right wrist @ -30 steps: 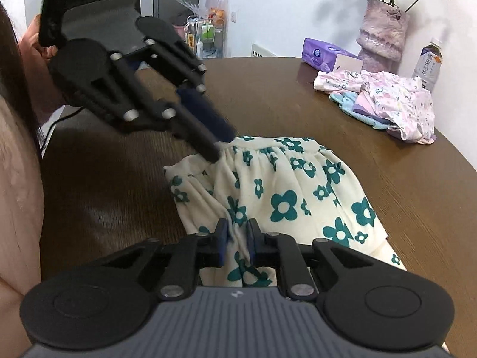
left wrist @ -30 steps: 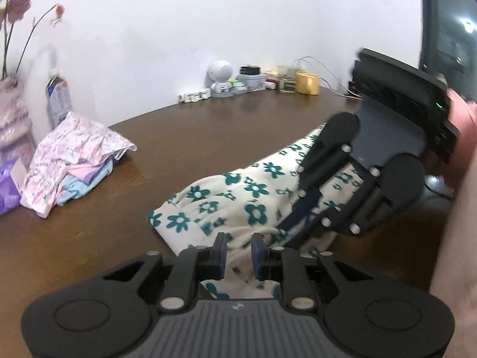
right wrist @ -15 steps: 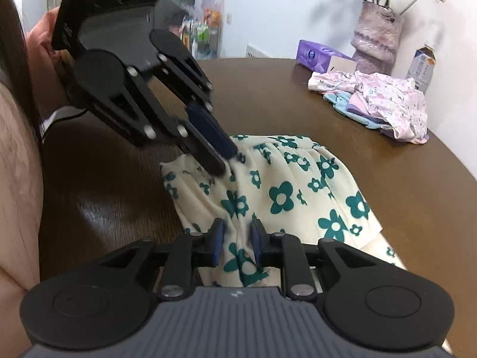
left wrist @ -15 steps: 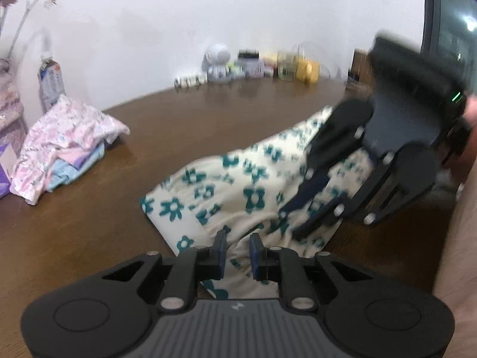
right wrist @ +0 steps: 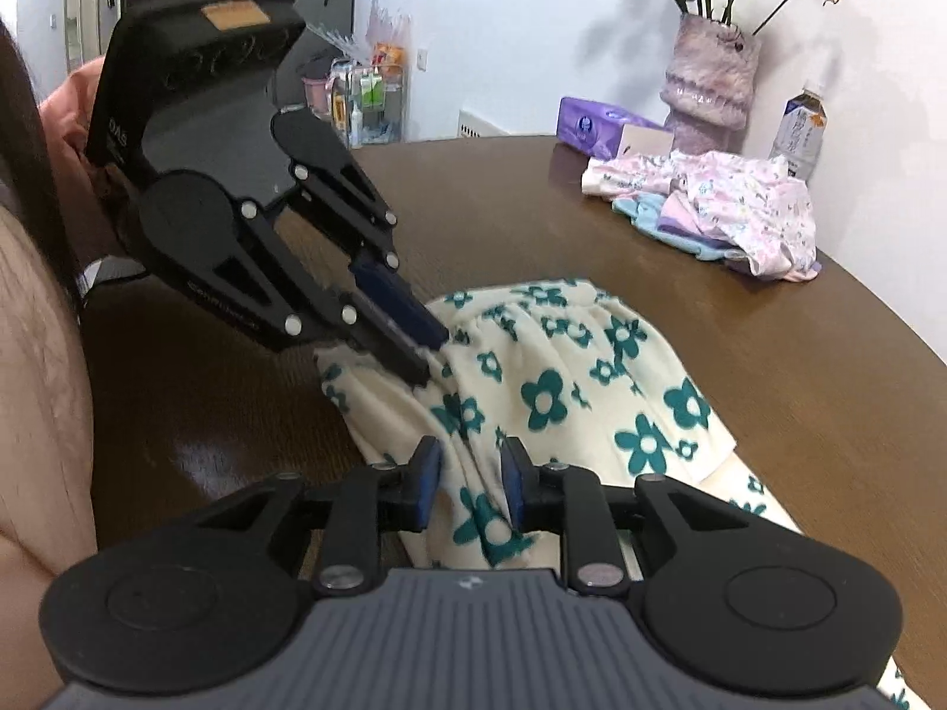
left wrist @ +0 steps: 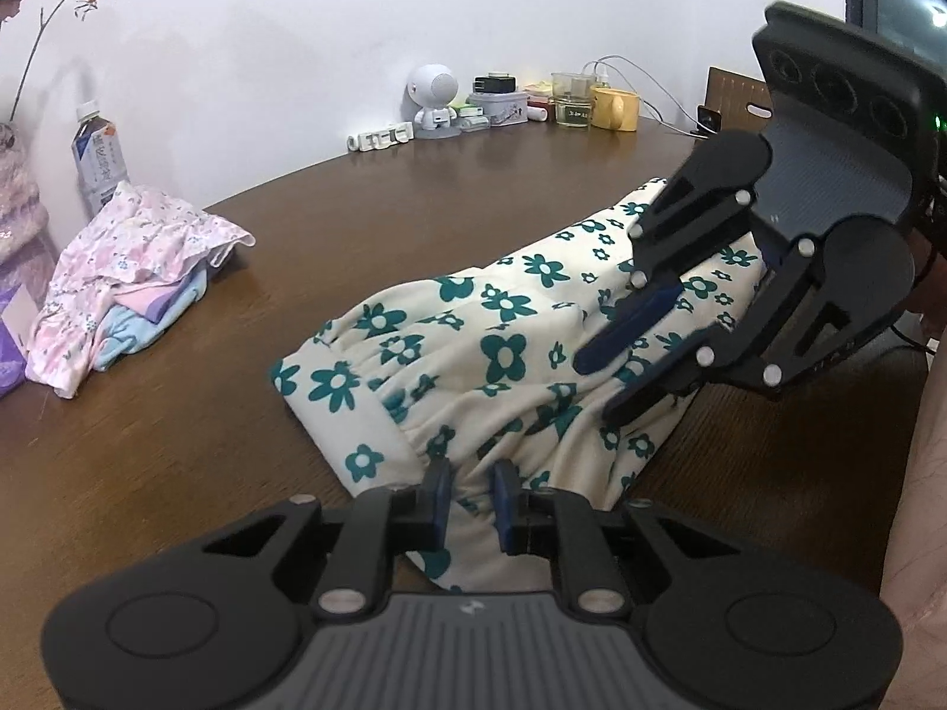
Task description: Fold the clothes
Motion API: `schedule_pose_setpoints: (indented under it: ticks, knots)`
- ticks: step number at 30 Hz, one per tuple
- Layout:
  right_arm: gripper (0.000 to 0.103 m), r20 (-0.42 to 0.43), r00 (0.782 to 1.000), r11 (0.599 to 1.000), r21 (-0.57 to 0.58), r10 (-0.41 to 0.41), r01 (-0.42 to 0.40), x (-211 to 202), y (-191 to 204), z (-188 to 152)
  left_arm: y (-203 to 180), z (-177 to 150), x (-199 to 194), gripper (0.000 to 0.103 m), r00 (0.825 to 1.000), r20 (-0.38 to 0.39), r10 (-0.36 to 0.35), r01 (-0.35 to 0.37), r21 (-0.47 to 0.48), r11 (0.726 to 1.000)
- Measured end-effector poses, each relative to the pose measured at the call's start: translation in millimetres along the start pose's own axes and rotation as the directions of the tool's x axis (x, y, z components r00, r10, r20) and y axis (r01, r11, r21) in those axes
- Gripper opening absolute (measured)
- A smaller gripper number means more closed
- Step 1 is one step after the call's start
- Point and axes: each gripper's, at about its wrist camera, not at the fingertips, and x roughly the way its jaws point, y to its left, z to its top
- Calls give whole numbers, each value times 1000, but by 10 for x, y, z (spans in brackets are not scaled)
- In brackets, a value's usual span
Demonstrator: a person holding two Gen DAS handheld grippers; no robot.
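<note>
A cream garment with teal flowers (left wrist: 503, 349) (right wrist: 592, 390) lies folded on the brown table (left wrist: 148, 473). In the left wrist view my left gripper (left wrist: 472, 503) is shut on the garment's near gathered edge, with cloth bunched between its blue pads. From the right wrist view the left gripper (right wrist: 435, 358) pinches the same cloth at its far left corner. My right gripper (right wrist: 470, 491) stands open, its pads apart on either side of a loose fold. The left wrist view shows the right gripper (left wrist: 598, 389) just above the cloth, fingers spread.
A pile of pink and blue clothes (left wrist: 130, 266) (right wrist: 728, 207) sits further along the table, beside a bottle (left wrist: 100, 160), a vase (right wrist: 707, 89) and a purple tissue box (right wrist: 598, 127). Small items and a yellow cup (left wrist: 615, 109) line the wall. A person's arm (right wrist: 35, 384) is at the table edge.
My right gripper's fingers have spread apart and let go of the cloth. The left gripper keeps its hold, and the garment has settled flatter on the table.
</note>
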Motion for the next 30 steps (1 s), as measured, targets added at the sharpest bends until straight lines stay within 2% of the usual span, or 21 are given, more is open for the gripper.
schedule_pose_setpoints:
  ticks: [3, 5, 7, 9, 11, 13, 14, 18, 20, 23, 24, 25, 26, 28, 29, 30]
  knots:
    - [22, -6, 1000, 1000, 16, -1, 1, 69, -26, -93, 5, 17, -20, 15, 1000, 6, 6, -6, -16, 1000]
    - [22, 7, 1000, 999, 37, 3, -3, 64, -42, -121, -1, 34, -93, 22, 1000, 24, 8, -7, -40, 999]
    - [22, 16, 1000, 999, 38, -2, 1, 56, -31, -143, 28, 36, -205, 26, 998, 57, 2, 4, -100, 995]
    - [22, 25, 1000, 999, 39, -7, 6, 47, -19, -164, 65, 18, -322, 32, 995, 92, 25, -9, -170, 985]
    - [22, 34, 999, 999, 40, -9, 8, 40, -14, -185, 119, -25, -396, 55, 992, 104, 70, -40, -270, 962]
    - [22, 39, 999, 999, 37, -12, 10, 37, -4, -195, 192, -96, -422, 56, 990, 95, 105, -59, -395, 917]
    - [22, 42, 999, 999, 35, -13, 12, 36, 2, -201, 245, -142, -410, 56, 991, 89, 100, -49, -457, 888]
    - [22, 54, 999, 999, 38, -10, 8, 31, -4, -223, 395, -291, -284, 56, 995, 100, 22, 47, -639, 768]
    - [22, 60, 998, 999, 39, -9, 6, 29, -8, -234, 466, -353, -186, 56, 994, 110, -9, 86, -719, 690]
    - [22, 69, 998, 999, 40, -6, 3, 26, -13, -250, 570, -470, -48, 55, 978, 207, -38, 193, -806, 560]
    - [22, 72, 997, 999, 41, -5, 2, 25, -15, -256, 596, -489, -14, 55, 972, 231, -37, 215, -821, 529]
    - [22, 75, 997, 999, 42, -5, 1, 24, -17, -261, 615, -507, 20, 54, 967, 254, -31, 233, -827, 511]
    - [22, 78, 997, 999, 42, -4, 0, 22, -19, -267, 623, -517, 50, 41, 965, 260, -14, 231, -831, 507]
    - [22, 83, 997, 999, 45, -1, -3, 21, -26, -276, 634, -538, 109, 30, 965, 262, 13, 222, -841, 493]
    - [23, 86, 996, 999, 47, 0, -5, 21, -33, -280, 631, -538, 129, 26, 965, 262, 21, 218, -843, 492]
    - [23, 89, 996, 999, 52, 0, -5, 23, -38, -282, 611, -513, 130, 25, 967, 253, 32, 203, -838, 507]
